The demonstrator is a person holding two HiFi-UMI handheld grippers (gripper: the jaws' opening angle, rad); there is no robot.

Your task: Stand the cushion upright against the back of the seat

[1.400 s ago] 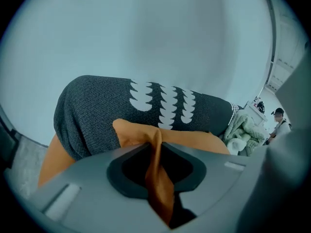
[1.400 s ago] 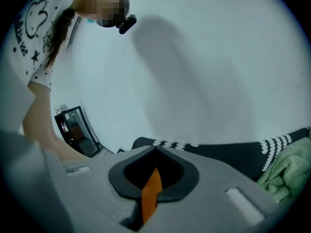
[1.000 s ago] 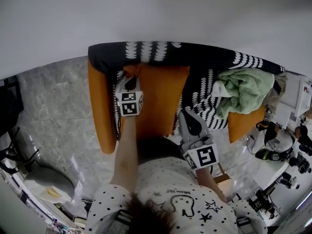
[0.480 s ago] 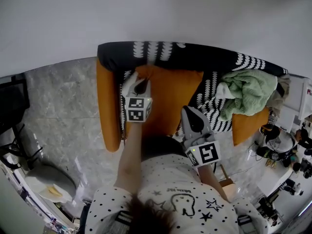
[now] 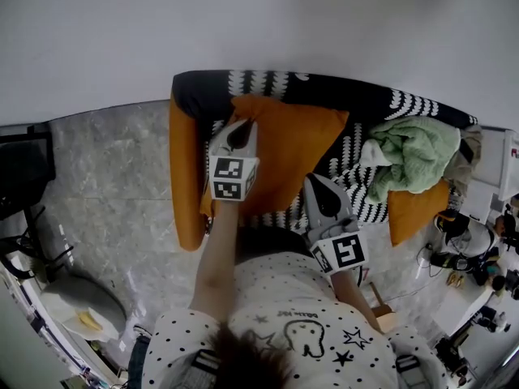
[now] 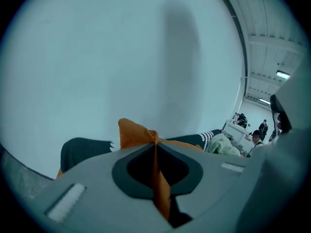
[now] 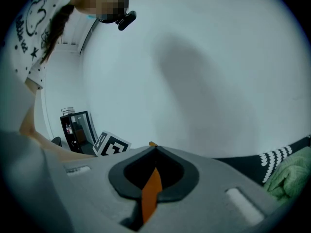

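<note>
Nearest the camera is the person's spotted shirt (image 5: pixel 300 314), with a bare forearm reaching out on either side. The right gripper (image 5: pixel 316 183) is low over the front edge of the seat. Its jaws are pressed together on a thin fold of orange fabric, and the right gripper view shows that strip (image 7: pixel 151 188) caught in the seam between them.

A little further out and higher, the left gripper (image 5: pixel 243 128) is clamped tight as well. It pinches the upper left corner of the cushion (image 5: pixel 292 148), and a tuft of orange (image 6: pixel 133 132) pokes out past the jaw tips.

So the cushion hangs between two grips, tilted, over the left end of the seat. It is just beside the orange left armrest (image 5: pixel 185 177), and its top edge reaches the black backrest (image 5: pixel 324 96) with the white pattern.

At the right end of the seat, a crumpled green blanket (image 5: pixel 409 156) lies against the back, above the other orange armrest (image 5: pixel 413 209). Grey marbled floor (image 5: pixel 105 177) spreads out to the left, and a plain pale wall (image 5: pixel 259 23) rises behind it all.
</note>
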